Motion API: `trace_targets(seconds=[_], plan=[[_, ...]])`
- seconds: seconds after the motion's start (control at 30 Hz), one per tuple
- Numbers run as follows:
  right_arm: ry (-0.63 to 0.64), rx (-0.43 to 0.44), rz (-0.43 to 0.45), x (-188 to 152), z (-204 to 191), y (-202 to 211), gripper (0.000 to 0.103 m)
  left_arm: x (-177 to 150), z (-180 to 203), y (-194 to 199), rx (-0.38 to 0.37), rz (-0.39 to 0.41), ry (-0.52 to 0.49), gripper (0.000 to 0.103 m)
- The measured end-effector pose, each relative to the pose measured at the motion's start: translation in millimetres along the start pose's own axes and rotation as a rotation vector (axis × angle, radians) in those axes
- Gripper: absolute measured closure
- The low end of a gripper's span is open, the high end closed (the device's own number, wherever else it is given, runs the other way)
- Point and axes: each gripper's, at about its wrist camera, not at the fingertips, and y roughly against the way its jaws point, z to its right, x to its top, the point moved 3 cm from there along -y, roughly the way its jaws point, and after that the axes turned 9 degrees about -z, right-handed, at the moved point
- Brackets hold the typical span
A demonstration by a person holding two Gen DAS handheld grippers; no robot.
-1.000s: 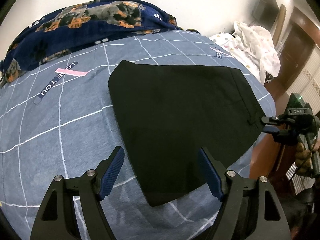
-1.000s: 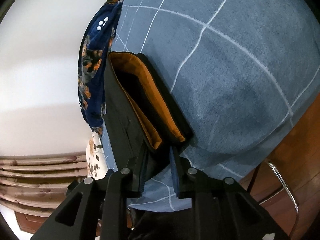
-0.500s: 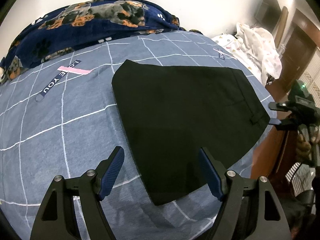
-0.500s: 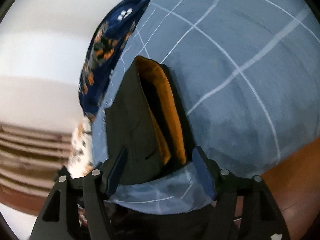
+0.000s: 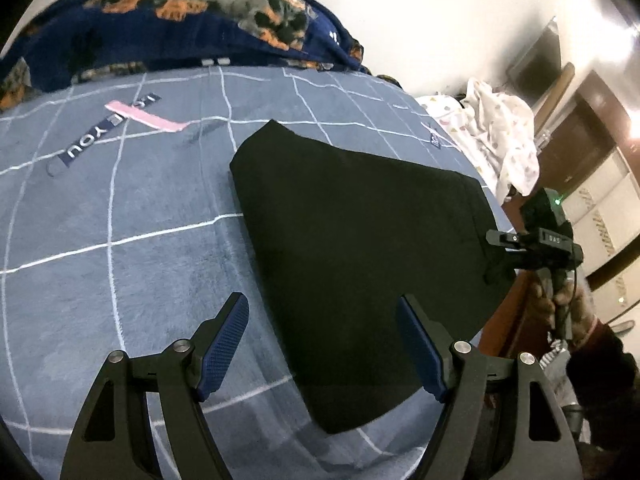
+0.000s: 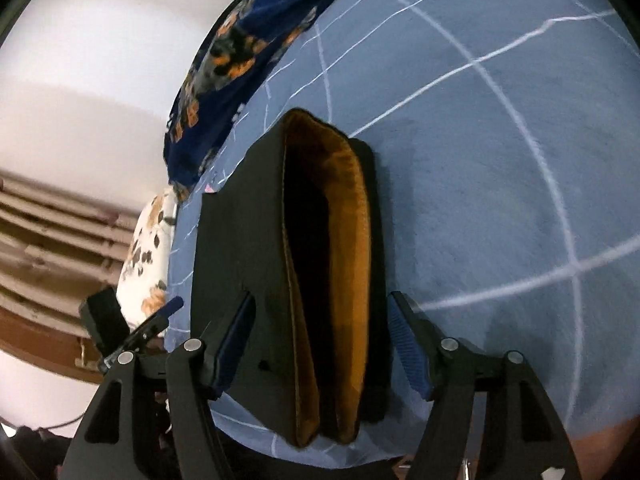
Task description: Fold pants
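Black pants [image 5: 360, 248] lie folded flat on the blue grid-lined bed sheet [image 5: 120, 264]. My left gripper [image 5: 320, 300] hovers open over their near folded end, and its fingers touch nothing. In the right wrist view the waist end [image 6: 248, 240] faces me, with the orange lining [image 6: 356, 240] showing inside the opening. My right gripper [image 6: 320, 304] stands open with that waist end between its fingers, and the pads are off the cloth. In the left wrist view the right gripper [image 5: 496, 250] sits at the pants' right edge, held by a hand [image 5: 560, 292].
A dark blue dog-print blanket [image 5: 180, 20] is bunched along the far side of the bed. A white patterned cloth [image 5: 504, 132] lies at the right, and past it stands a wooden door [image 5: 580, 140]. The bed's edge runs just behind the waist end.
My right gripper has let go of the waistband, opened and rolled upright. The left gripper has slid sideways over the pants and stayed open.
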Motion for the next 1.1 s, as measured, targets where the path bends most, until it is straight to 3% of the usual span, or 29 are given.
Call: trace_targets(seconds=[0.2, 0.3, 0.37, 0.5, 0.73, 0.93, 1.03, 1.07, 1.1], plan=[[0.026, 0.057, -0.051, 14, 1, -5, 0.036, 9, -7, -22, -0.048, -0.06, -0.029, 0.027], [0.016, 0.074, -0.081, 18, 6, -3, 0.042, 12, -9, -33, -0.075, -0.096, -0.038, 0.027], [0.014, 0.074, -0.106, 17, 9, 0, 0.043, 15, -4, -39, -0.123, -0.12, -0.068, 0.027], [0.016, 0.112, -0.177, 20, 12, -3, 0.041, 19, 3, -49, -0.131, -0.153, -0.135, 0.026], [0.131, 0.177, -0.233, 23, -4, -18, 0.037, 22, 2, -55, -0.192, -0.185, -0.167, 0.025], [0.155, 0.176, -0.226, 24, -8, -21, 0.037, 25, 12, -58, -0.145, -0.193, -0.227, 0.025], [0.161, 0.136, -0.196, 20, -12, -21, 0.037, 25, 21, -61, -0.083, -0.174, -0.263, 0.025], [0.166, 0.12, -0.186, 19, -13, -22, 0.042, 26, 25, -63, -0.05, -0.165, -0.274, 0.029], [0.173, 0.083, -0.172, 17, -14, -23, 0.058, 26, 29, -65, -0.004, -0.152, -0.293, 0.037]])
